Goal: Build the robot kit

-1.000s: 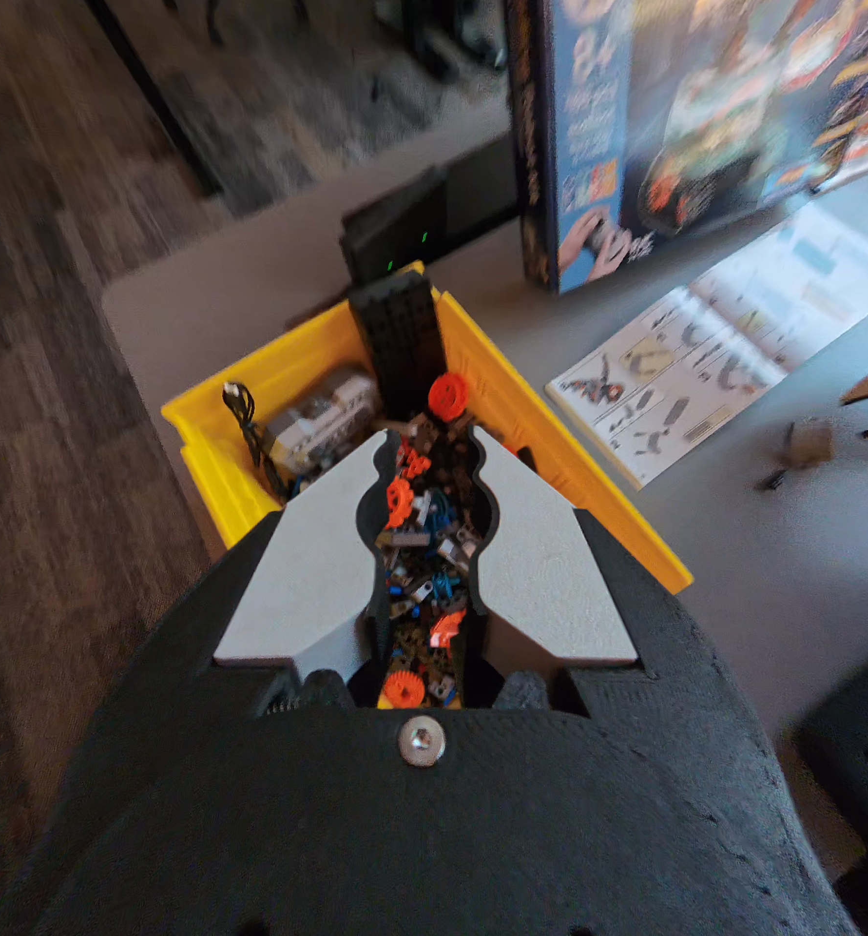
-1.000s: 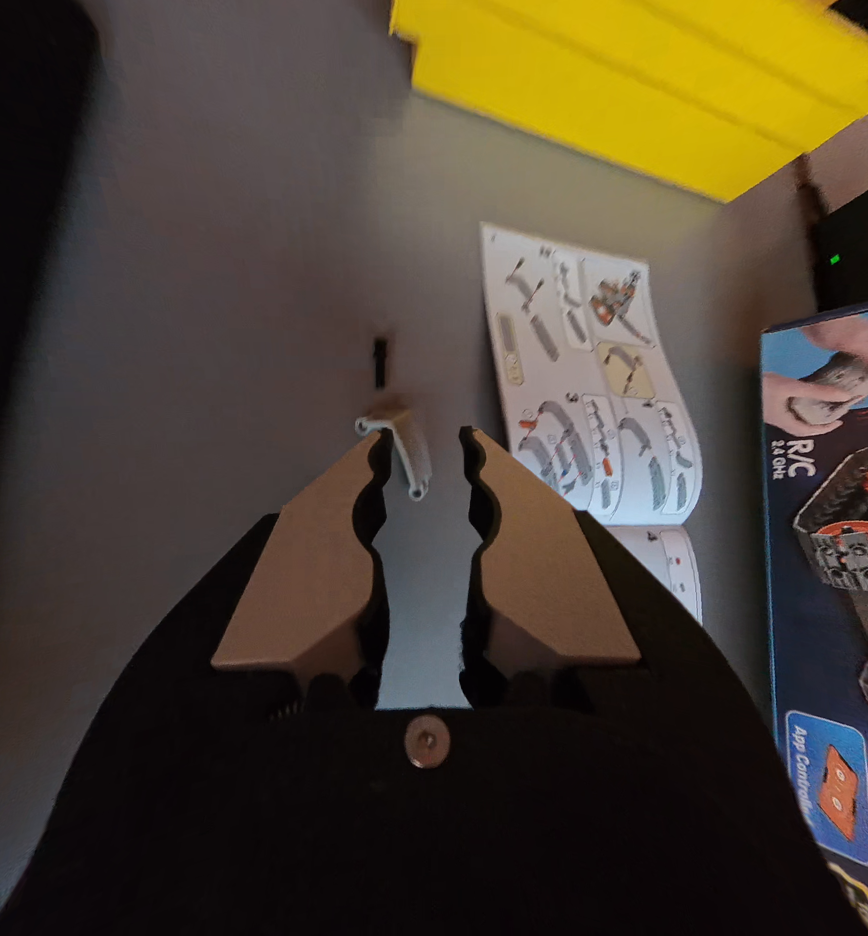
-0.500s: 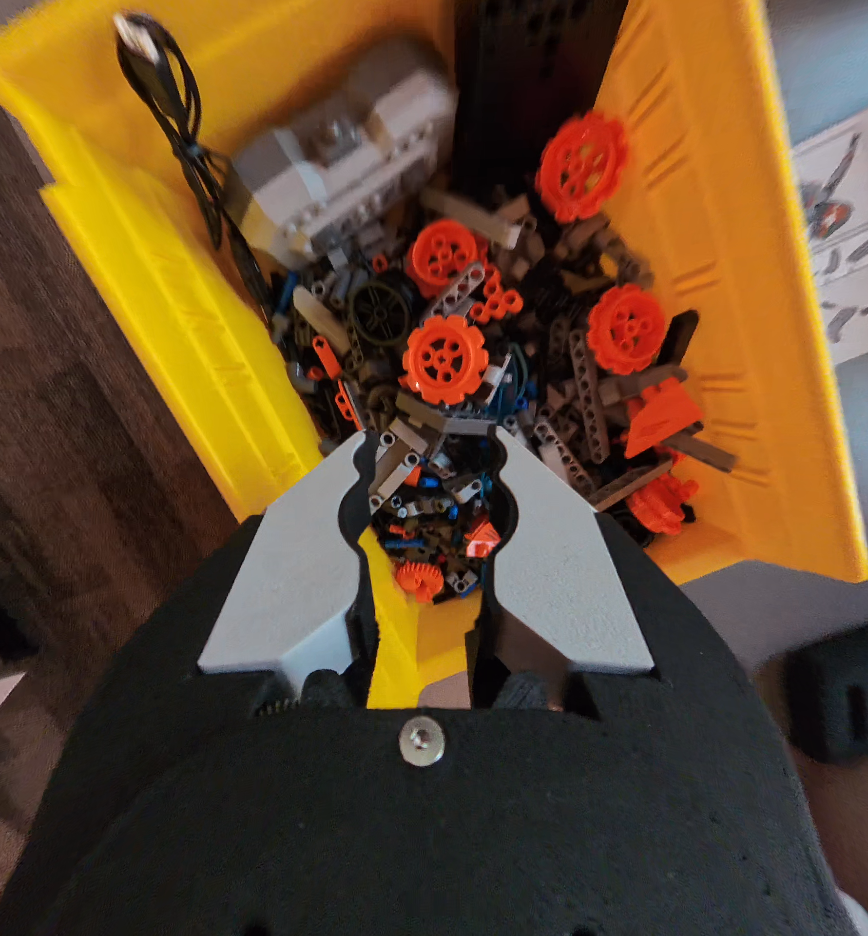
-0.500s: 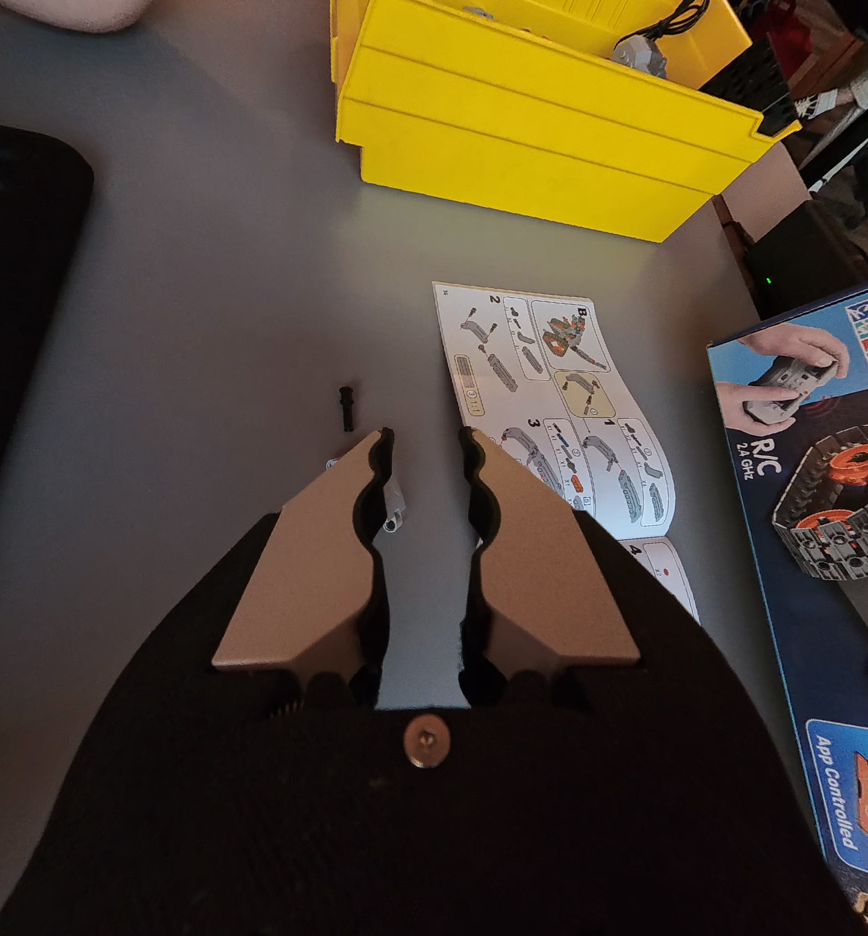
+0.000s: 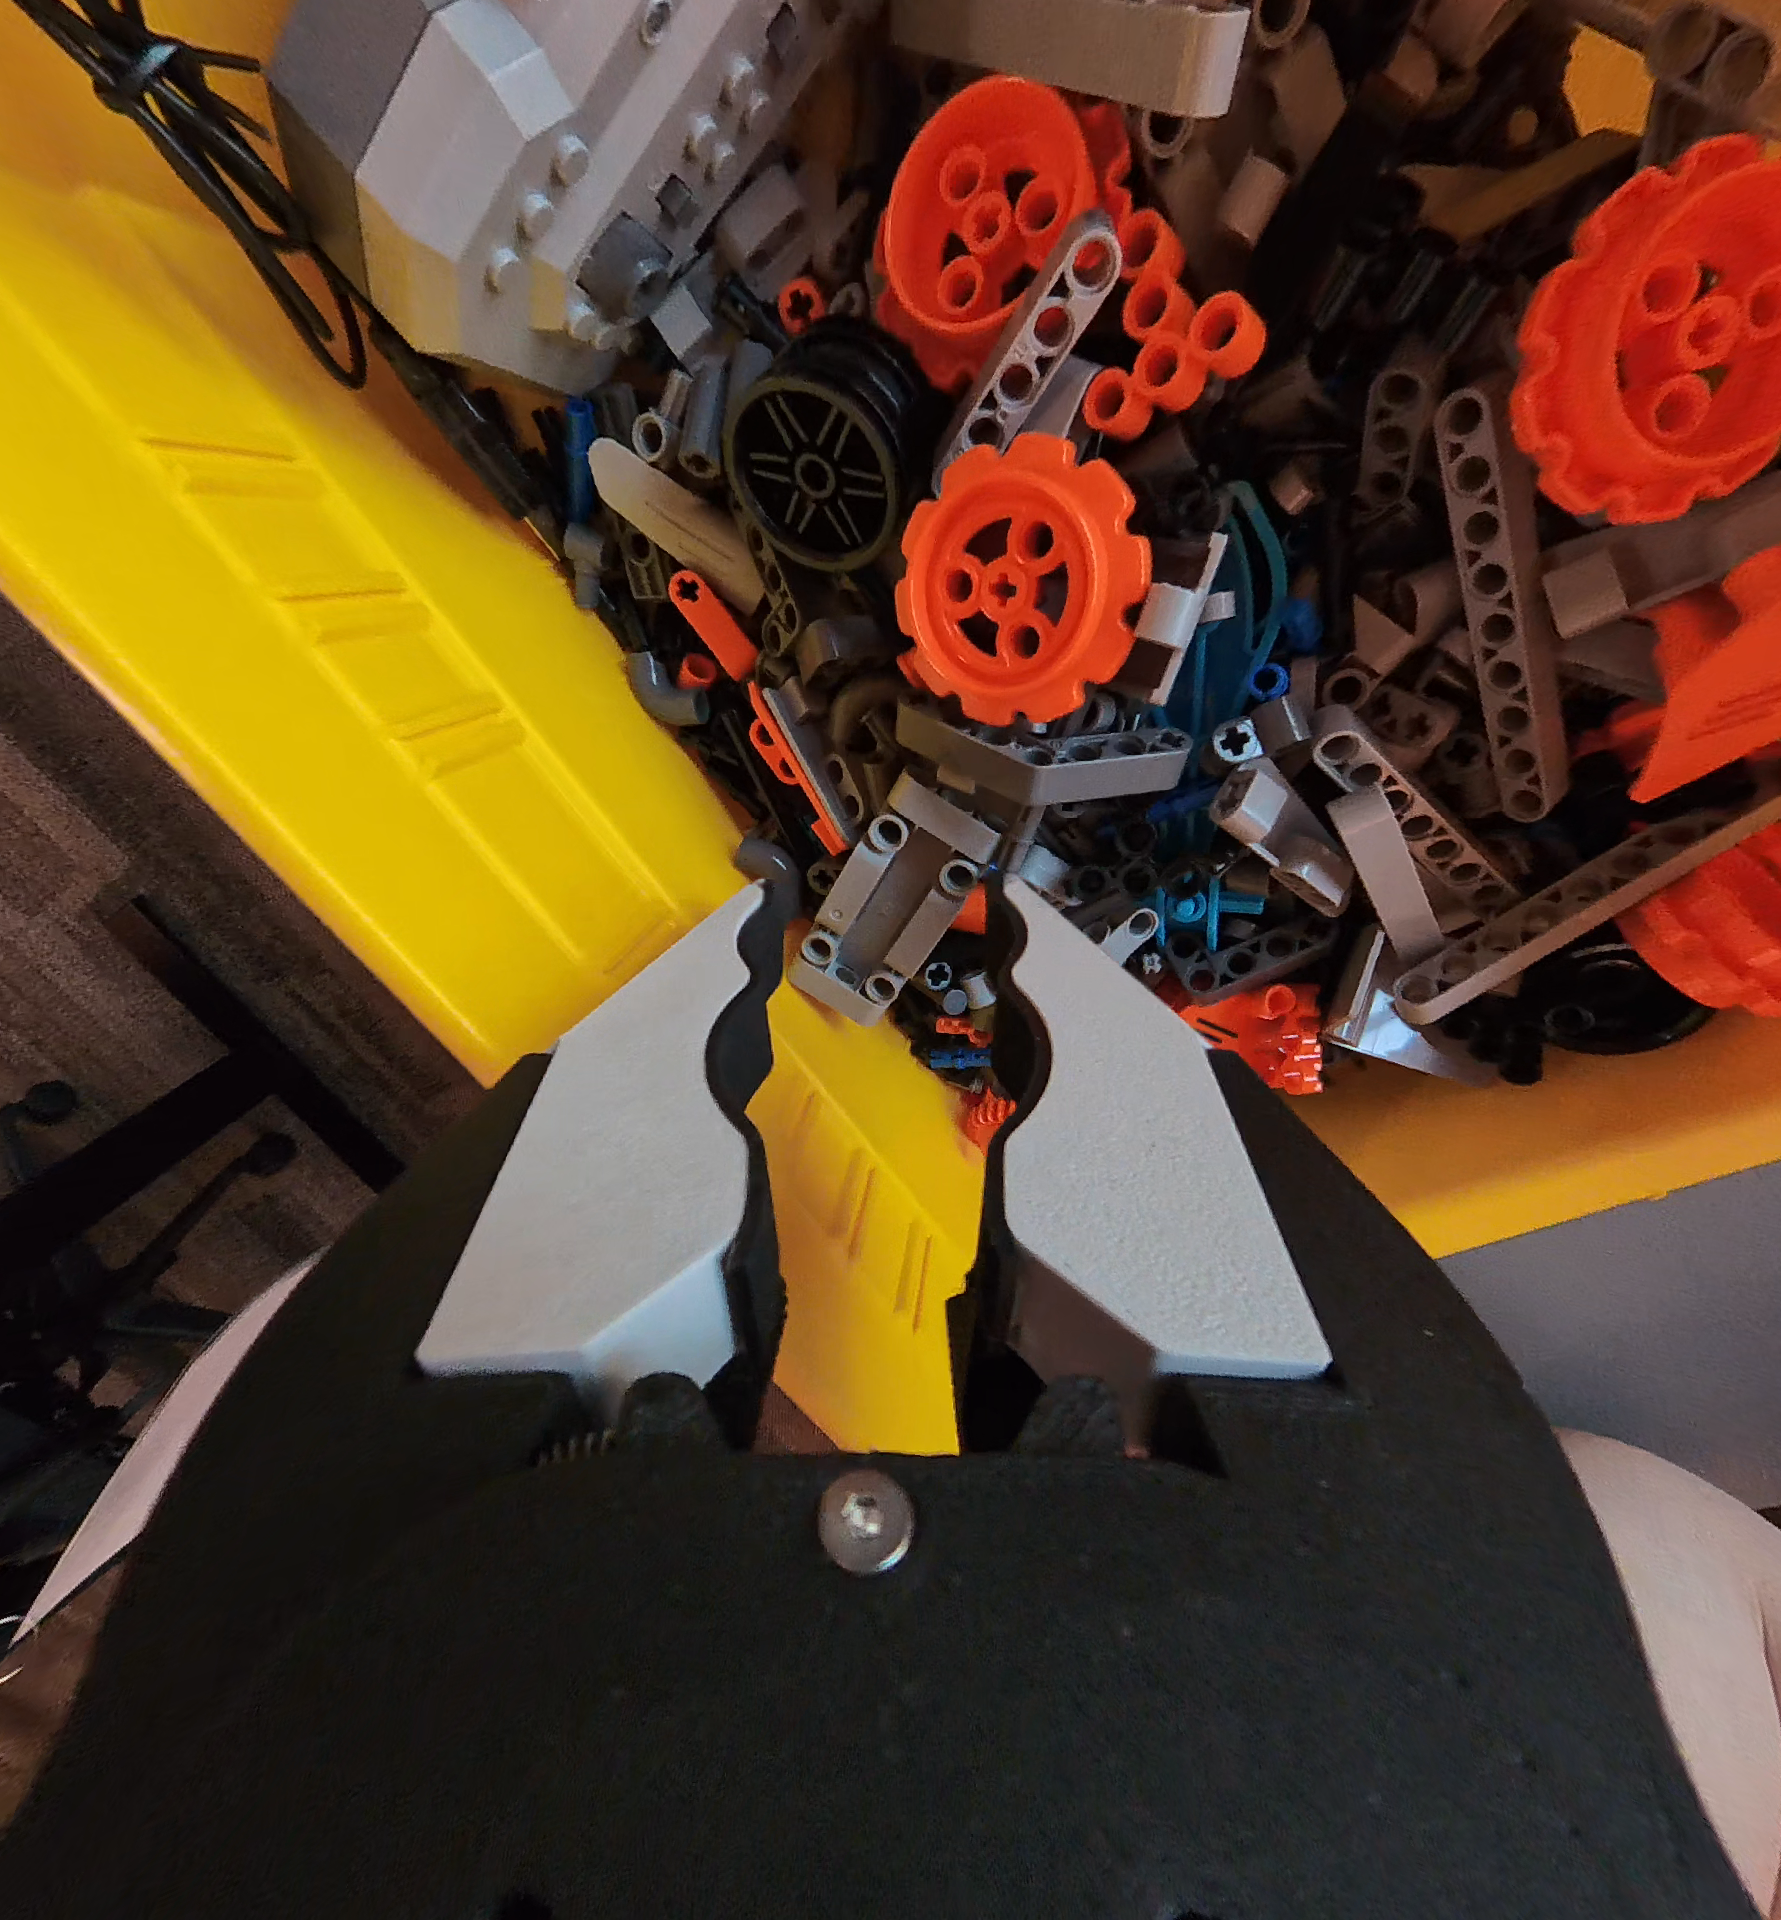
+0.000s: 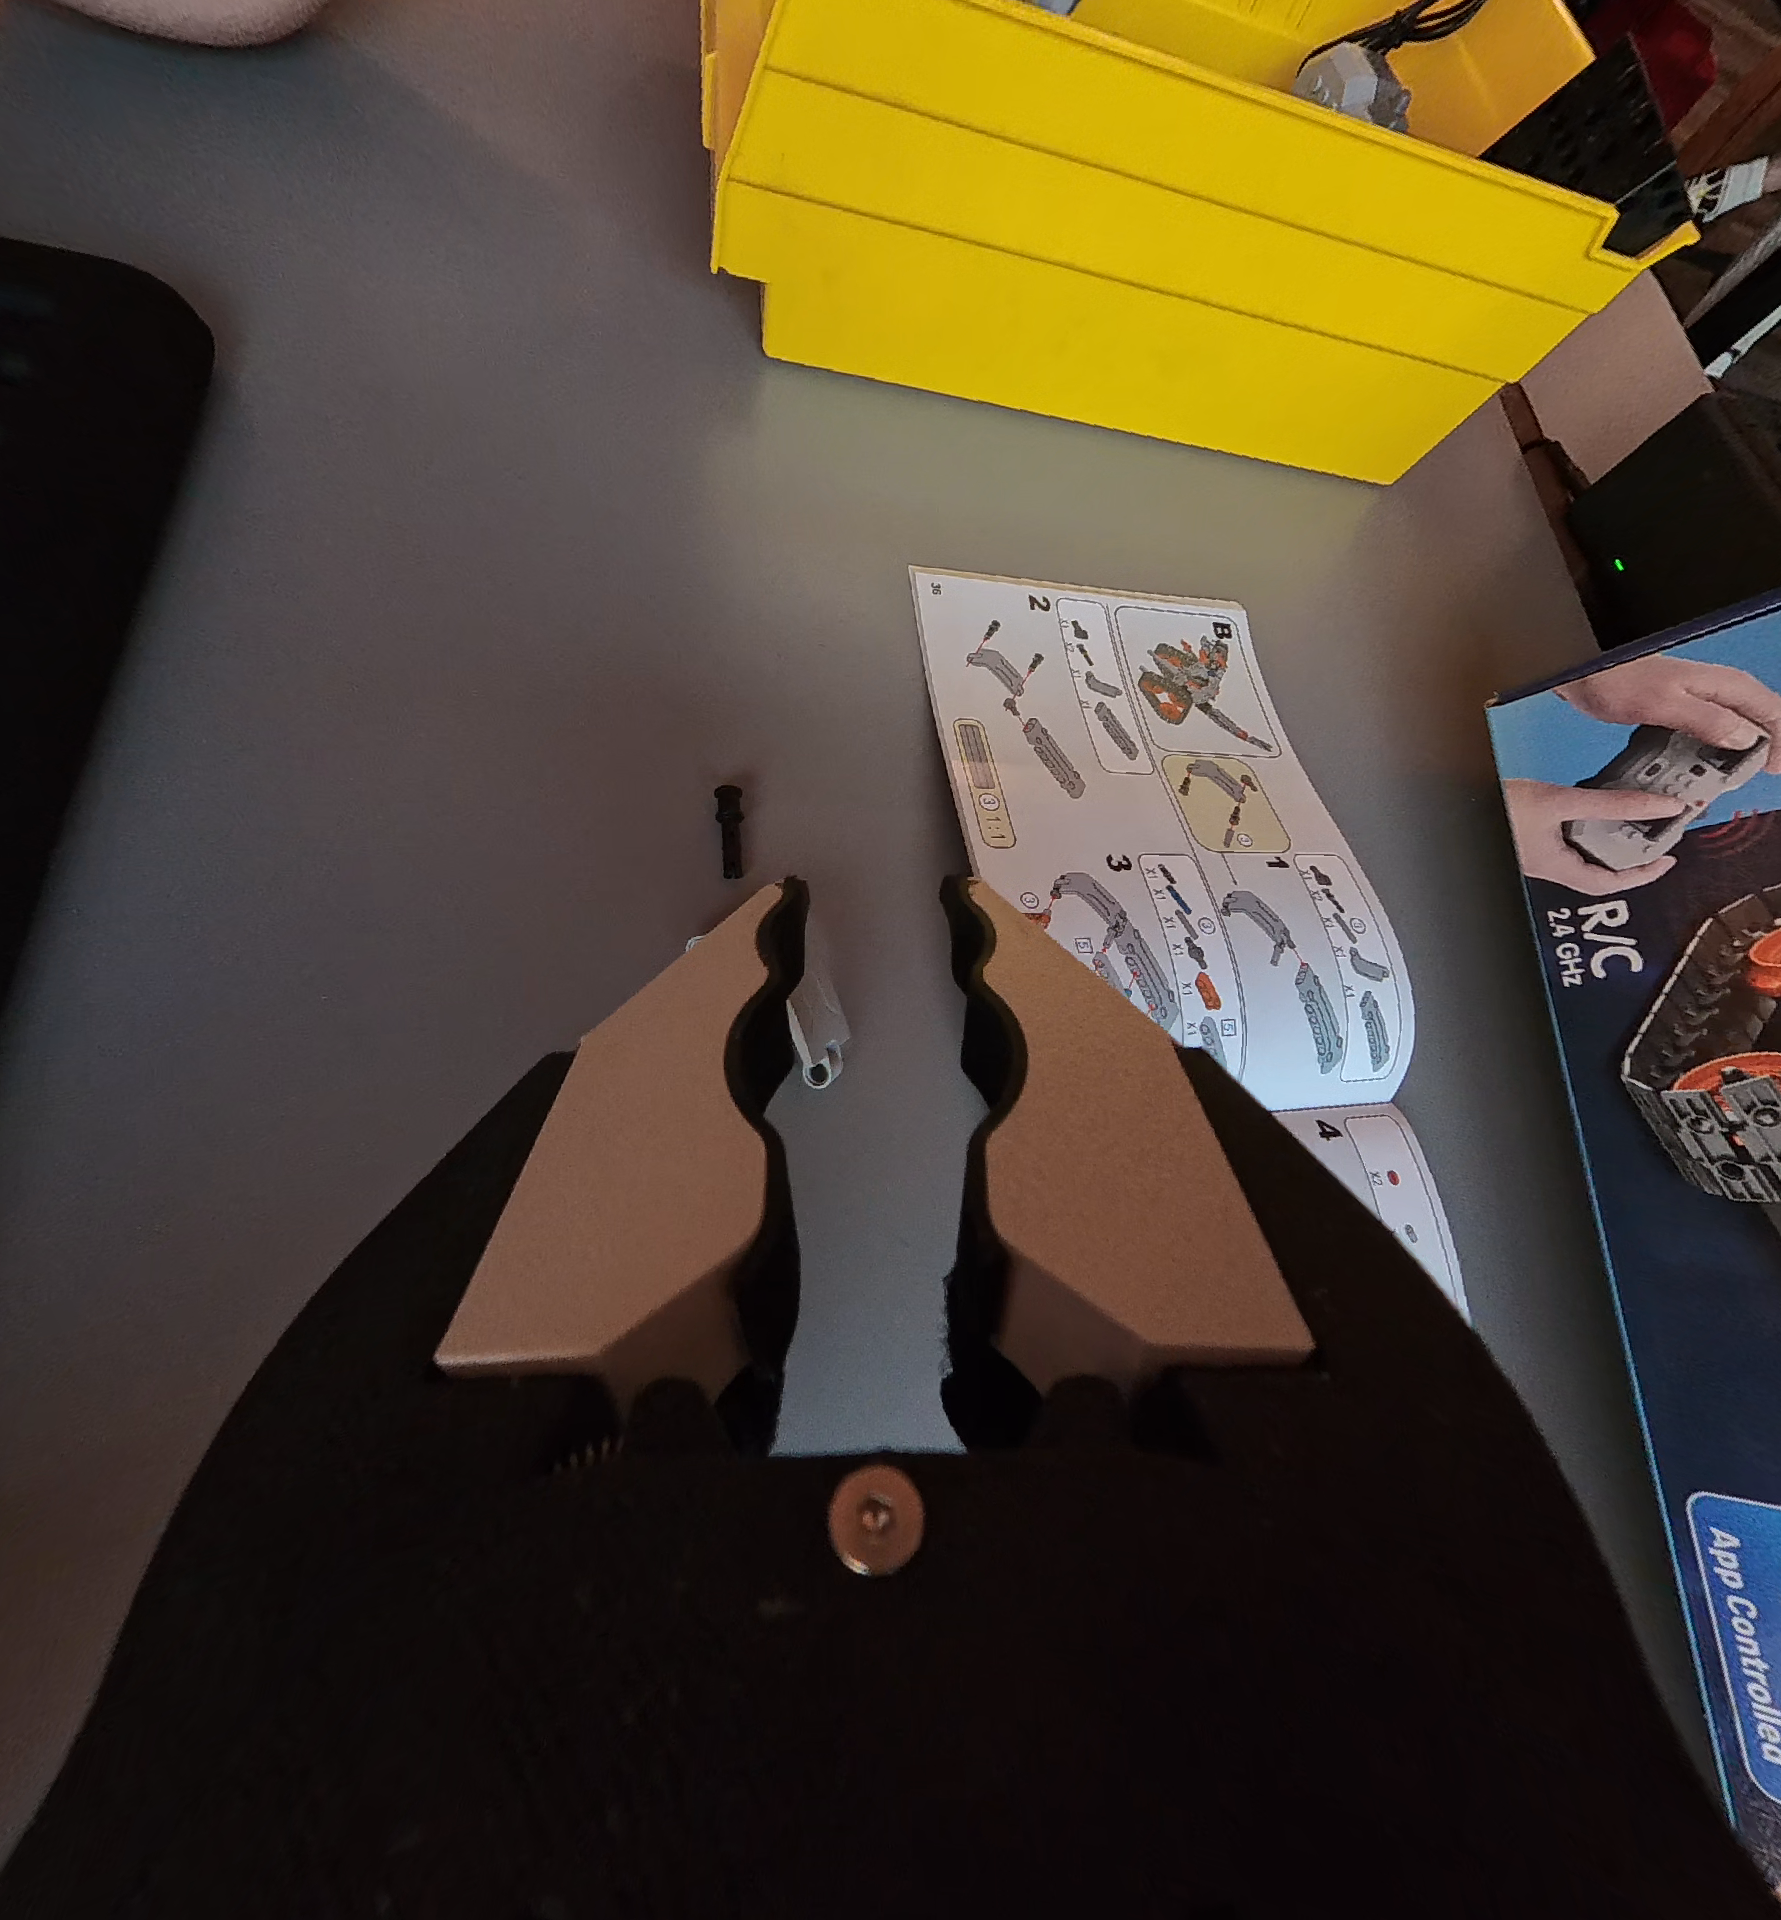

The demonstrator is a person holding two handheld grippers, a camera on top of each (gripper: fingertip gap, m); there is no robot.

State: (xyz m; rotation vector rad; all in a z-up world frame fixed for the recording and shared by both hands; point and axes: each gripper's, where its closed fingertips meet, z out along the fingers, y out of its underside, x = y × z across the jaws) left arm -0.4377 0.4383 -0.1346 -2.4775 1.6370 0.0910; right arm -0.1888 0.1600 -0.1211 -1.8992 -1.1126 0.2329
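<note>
Left wrist view: aimed steeply down along the fingers (image 5: 605, 1122), very close over the near corner of the yellow bin (image 5: 346, 644). Right wrist view: higher, looking forward and down across the surface (image 6: 450, 571), moderately near. Shared between both: the yellow bin (image 6: 1125, 312), seen here from outside at the far edge.

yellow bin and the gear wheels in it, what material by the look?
Yellow bin: likely moulded plastic, smooth semi-gloss; moulded ribs, soft sheen on the wall. Orange gear wheel: hard plastic, satin finish; crisp moulded teeth and holes. The left gripper hangs open just over the pile.
</note>
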